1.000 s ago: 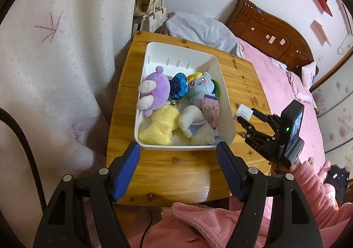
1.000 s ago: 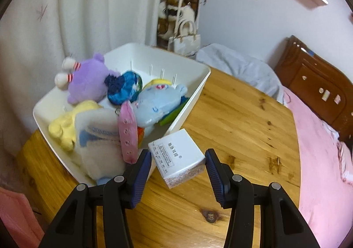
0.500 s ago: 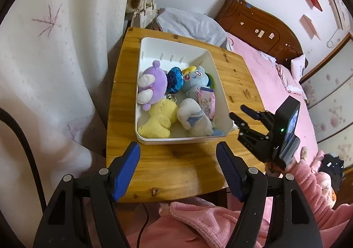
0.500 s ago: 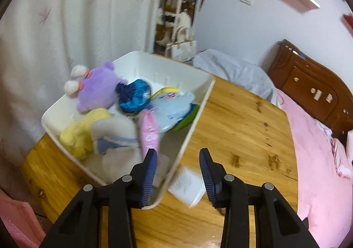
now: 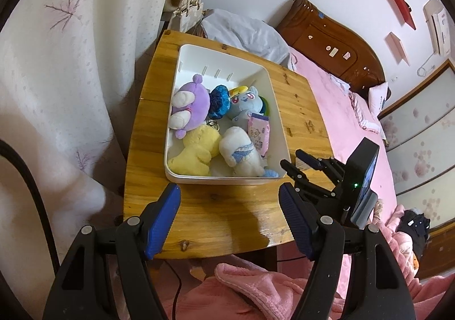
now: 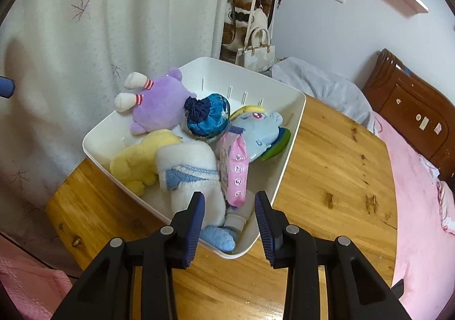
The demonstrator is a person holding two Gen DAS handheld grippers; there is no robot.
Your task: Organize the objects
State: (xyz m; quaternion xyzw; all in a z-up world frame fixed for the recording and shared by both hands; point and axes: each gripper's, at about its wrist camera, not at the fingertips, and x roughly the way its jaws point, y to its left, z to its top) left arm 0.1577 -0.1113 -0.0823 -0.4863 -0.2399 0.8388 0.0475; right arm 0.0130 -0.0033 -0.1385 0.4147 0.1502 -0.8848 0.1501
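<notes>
Left gripper [image 5: 229,192]: jaws standing wide, empty, hovering over table [image 5: 227,217] short of white bin [image 5: 224,181]. Bin: lying dead ahead, long axis running away from gripper, holding plush toys [image 5: 196,149] and pink pack [image 5: 258,132]. Right gripper [image 5: 290,159]: jaws drawn narrow, pinching nothing, hanging over bin's near right corner. Small white box [image 5: 301,162]: lying on table just outside that corner, under right gripper's fingers, mostly hidden, axis unreadable. Right hand judged nearer for pickup.
</notes>
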